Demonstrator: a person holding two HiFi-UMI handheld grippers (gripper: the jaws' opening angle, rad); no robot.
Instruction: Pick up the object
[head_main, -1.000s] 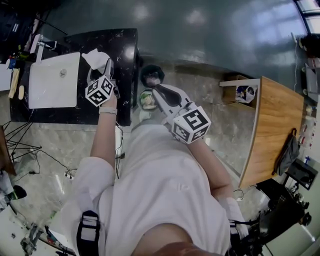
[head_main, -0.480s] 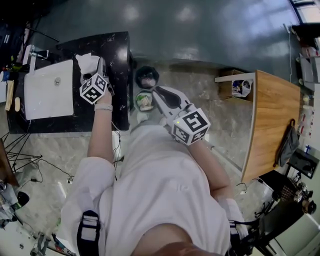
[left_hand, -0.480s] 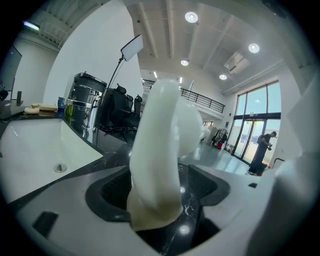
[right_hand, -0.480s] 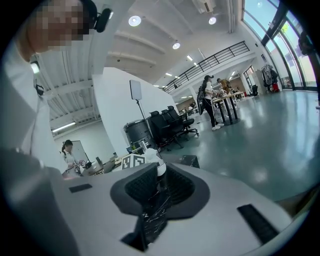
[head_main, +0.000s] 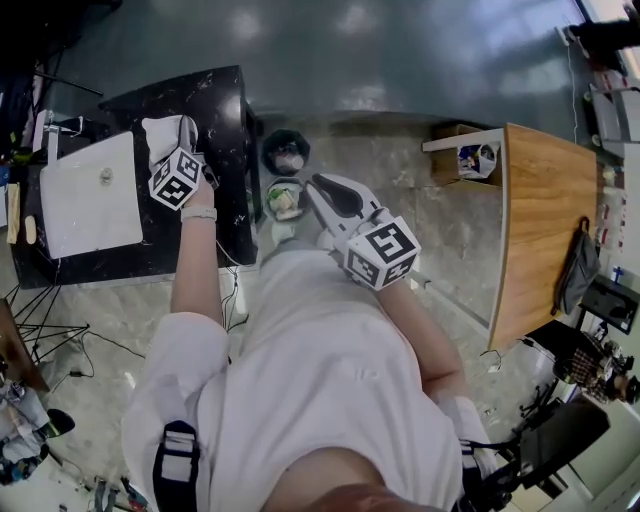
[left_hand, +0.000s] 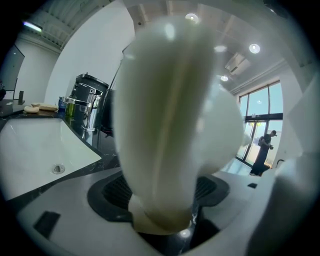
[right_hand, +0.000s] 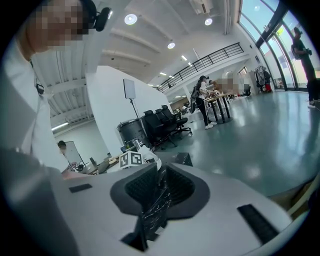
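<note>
Two grippers: you hold one in each hand, arms reaching forward, each gripper carrying a cube with square markers.
Left gripper (head_main: 186, 138): it reaches out over the black counter (head_main: 228, 120) on your left, its jaws clamped on the white object (head_main: 162, 132).
White object: smooth, glossy and rounded. In the left gripper view it fills the middle of the picture, standing up from between the jaws, which pinch its narrow lower end. From the head view it sits over the counter's far part, just beside the far right corner of the white sink (head_main: 85, 195). Whether it touches the counter cannot be told.
Right gripper (head_main: 313, 186): it is held in front of your body, well apart from the counter. Its jaws are closed together with no object between them; only crinkled black film shows along the pads.
Sink: white, rectangular, set into the counter, with a round metal drain (left_hand: 58, 169).
Counter, far end: a shiny metal appliance (left_hand: 85, 107) stands behind the sink.
Floor: a dark round bin (head_main: 286, 153) stands beside the counter's right edge, with a smaller round container (head_main: 286, 200) just nearer to you.
Right side: a wooden table (head_main: 545, 220) stands well apart from both grippers.
</note>
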